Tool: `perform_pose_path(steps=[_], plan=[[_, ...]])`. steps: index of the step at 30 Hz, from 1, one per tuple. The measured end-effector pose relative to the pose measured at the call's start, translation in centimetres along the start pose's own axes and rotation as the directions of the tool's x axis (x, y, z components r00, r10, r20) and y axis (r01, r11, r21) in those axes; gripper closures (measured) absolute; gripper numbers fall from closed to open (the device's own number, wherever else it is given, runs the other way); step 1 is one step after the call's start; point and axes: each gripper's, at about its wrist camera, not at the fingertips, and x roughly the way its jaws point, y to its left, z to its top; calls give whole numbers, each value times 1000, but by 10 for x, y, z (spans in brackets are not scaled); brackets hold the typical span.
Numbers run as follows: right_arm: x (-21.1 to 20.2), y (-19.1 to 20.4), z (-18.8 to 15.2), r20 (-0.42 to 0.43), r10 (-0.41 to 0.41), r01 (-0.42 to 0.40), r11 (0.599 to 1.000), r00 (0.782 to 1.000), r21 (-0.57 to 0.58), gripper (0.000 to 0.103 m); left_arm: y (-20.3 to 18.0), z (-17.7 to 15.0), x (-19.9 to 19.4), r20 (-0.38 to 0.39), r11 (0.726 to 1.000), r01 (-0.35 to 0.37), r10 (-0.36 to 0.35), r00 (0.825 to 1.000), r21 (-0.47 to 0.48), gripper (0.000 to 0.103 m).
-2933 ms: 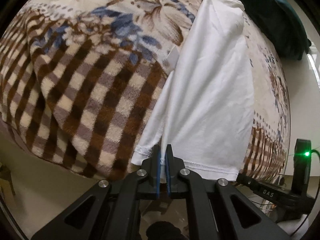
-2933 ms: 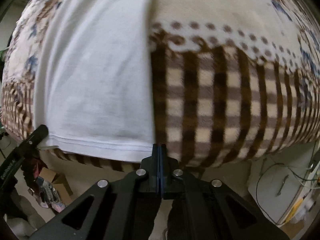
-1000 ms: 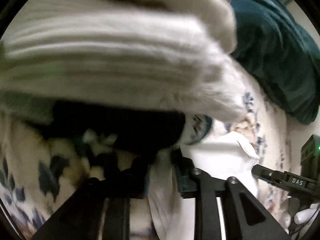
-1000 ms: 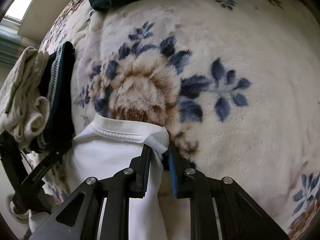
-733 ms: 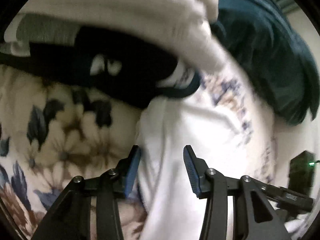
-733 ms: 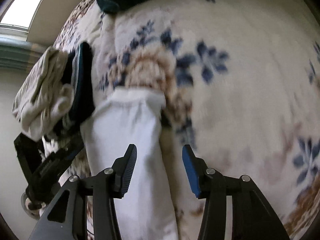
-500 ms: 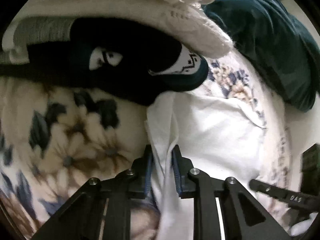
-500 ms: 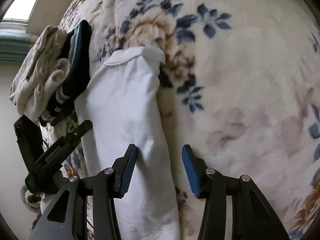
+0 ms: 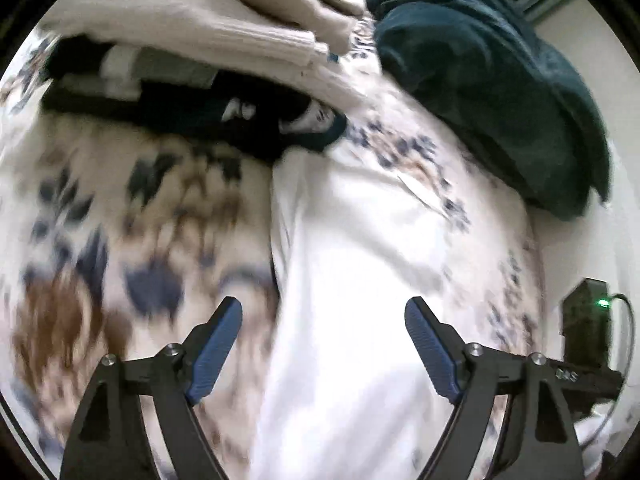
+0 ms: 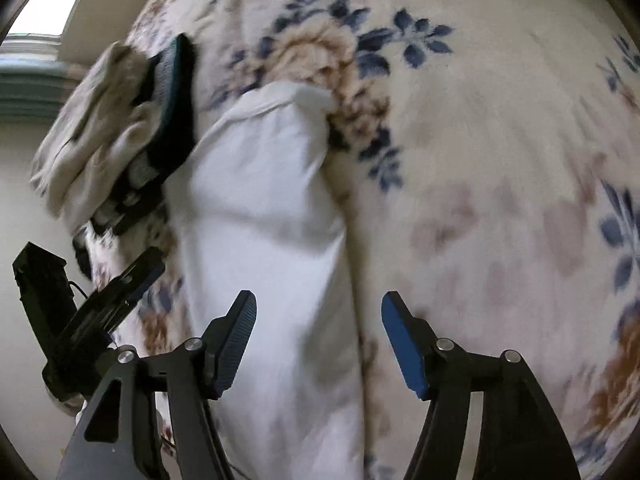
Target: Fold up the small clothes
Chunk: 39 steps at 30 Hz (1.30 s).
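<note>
Soft daylight, heavy motion blur, fisheye bending, dark vignetted corners

Motion blur smears the floral blanket (image 9: pixel 120 240), and the white garment (image 9: pixel 352 280) runs off the bottom edge.

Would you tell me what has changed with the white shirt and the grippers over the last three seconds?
Both grippers carried the white shirt up the blanket toward the folded pile, then let go; left gripper and right gripper are opening, clear of it. The pile stayed.
</note>
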Motion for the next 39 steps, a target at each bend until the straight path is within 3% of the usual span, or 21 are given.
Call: perform_pose_path(steps=[5,10,14,19,23,30,31,32,34,36,37,39], plan=[[-22,0,-74,-45,27,-26,999,999,40,35,9,-77,-45,-68,999,0,-3,998,-43,20],[-44,-7,-180,-98,42,-34,996,994,84,35,26,-158,-80,-169,997,1,-15,986,-81,20],[-47,-17,-269,-148,-1,19,992,989,122,35,45,-220,-81,-267,993,-43,13,964,-107,20],[-43,-42,-367,-197,-55,96,975,979,202,35,53,-276,-58,-381,994,-97,74,921,-41,20],[-31,-54,-407,-208,-60,110,965,976,239,35,55,-304,-54,-401,995,-103,87,912,-18,20],[27,-66,-437,-260,-19,88,962,965,257,35,46,-327,-62,-342,998,-61,52,938,-16,22],[35,-67,-444,-262,-3,77,960,965,271,35,43,-330,-63,-339,999,-43,36,940,-13,36],[41,-67,-446,-263,22,59,954,965,294,35,41,-334,-63,-343,999,-40,37,939,-3,60],[54,-63,-452,-255,81,7,945,964,327,35,37,-341,-62,-345,999,-35,38,938,16,91],[59,-61,-457,-232,122,-34,936,965,351,37,36,-342,-63,-330,1000,-26,26,944,2,96],[60,-60,-458,-214,137,-51,929,967,366,46,38,-341,-66,-317,1000,-22,18,948,-11,96],[60,-58,-459,-186,156,-75,921,970,382,76,41,-336,-77,-284,998,6,-22,958,-57,97]])
